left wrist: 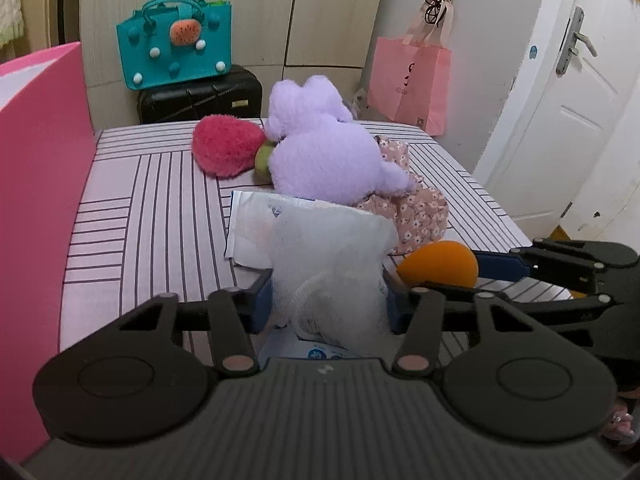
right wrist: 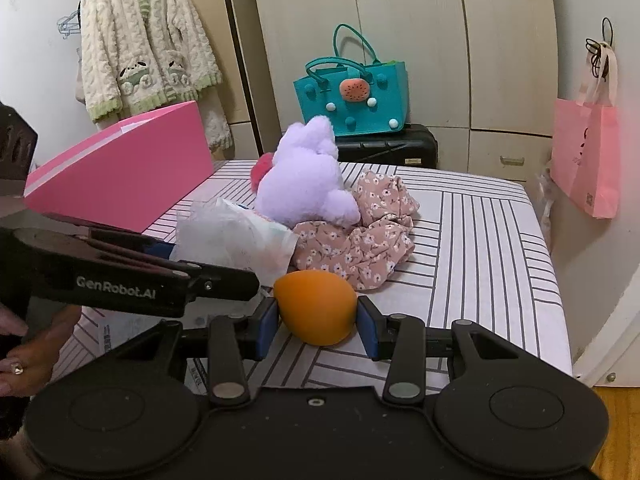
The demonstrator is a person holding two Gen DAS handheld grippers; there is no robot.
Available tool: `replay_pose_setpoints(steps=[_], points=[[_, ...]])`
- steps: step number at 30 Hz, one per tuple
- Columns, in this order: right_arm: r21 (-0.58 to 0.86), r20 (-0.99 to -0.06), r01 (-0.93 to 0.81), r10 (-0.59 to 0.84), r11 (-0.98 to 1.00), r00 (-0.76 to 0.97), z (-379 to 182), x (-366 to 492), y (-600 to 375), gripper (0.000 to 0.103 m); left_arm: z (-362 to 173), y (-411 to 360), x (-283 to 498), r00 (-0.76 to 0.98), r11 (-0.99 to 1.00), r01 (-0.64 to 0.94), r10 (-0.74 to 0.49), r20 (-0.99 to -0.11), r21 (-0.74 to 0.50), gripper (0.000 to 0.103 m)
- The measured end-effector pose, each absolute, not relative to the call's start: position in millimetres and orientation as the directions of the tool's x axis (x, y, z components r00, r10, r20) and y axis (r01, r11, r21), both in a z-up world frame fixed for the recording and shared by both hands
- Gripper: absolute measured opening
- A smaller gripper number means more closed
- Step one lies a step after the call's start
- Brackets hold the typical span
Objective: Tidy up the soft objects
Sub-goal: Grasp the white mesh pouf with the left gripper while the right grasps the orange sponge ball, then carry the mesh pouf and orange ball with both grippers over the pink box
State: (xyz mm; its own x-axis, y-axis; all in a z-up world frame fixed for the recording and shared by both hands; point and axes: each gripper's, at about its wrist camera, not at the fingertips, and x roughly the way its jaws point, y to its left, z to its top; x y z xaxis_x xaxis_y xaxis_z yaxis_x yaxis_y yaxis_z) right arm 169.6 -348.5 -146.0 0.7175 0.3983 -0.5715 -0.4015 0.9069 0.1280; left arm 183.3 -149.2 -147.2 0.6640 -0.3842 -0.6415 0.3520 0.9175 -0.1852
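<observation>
My left gripper is shut on a white mesh bath puff, held just above the striped bed. My right gripper is shut on an orange egg-shaped sponge; the sponge also shows in the left wrist view. Behind them lie a purple plush rabbit, a red plush strawberry, a floral pink cloth and a white plastic pack. The left gripper with the puff shows at the left of the right wrist view.
A pink box stands at the bed's left side. A teal felt bag sits on a black case behind the bed. A pink paper bag hangs at the right. A white door is at the far right.
</observation>
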Motion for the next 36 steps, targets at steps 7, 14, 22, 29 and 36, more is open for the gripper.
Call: replay_pose_setpoints(steps=[7,14,22,29,36], points=[[0.105,-0.567,-0.385,0.373,0.917,0.734,-142.3,159.3,-348.4,0.047,-136.1,-140.2,175.4,0.692,0.907,0.358,-0.416,-0.590,-0.220,0.037],[0.089,-0.562,-0.367,0.350,0.926,0.749,-135.9,149.3,-352.7,0.047,-124.1,-130.8,165.9,0.717,0.902,0.359,-0.430,-0.549,-0.238,0.035],[0.062,-0.553,-0.368,0.339,0.928,0.761,-125.9,141.4,-350.7,0.047,-105.1,-113.9,154.0,0.751,0.907,0.341,-0.421,-0.509,-0.247,0.035],[0.059,-0.549,-0.374,0.343,0.926,0.762,-118.7,130.0,-343.2,0.047,-90.4,-92.4,139.8,0.760,0.914,0.332,-0.406,-0.509,-0.233,0.035],[0.029,-0.580,-0.430,0.366,0.902,0.728,-102.6,119.5,-325.8,0.047,-76.1,-75.1,128.0,0.730,0.910,0.357,-0.412,-0.545,-0.210,0.035]])
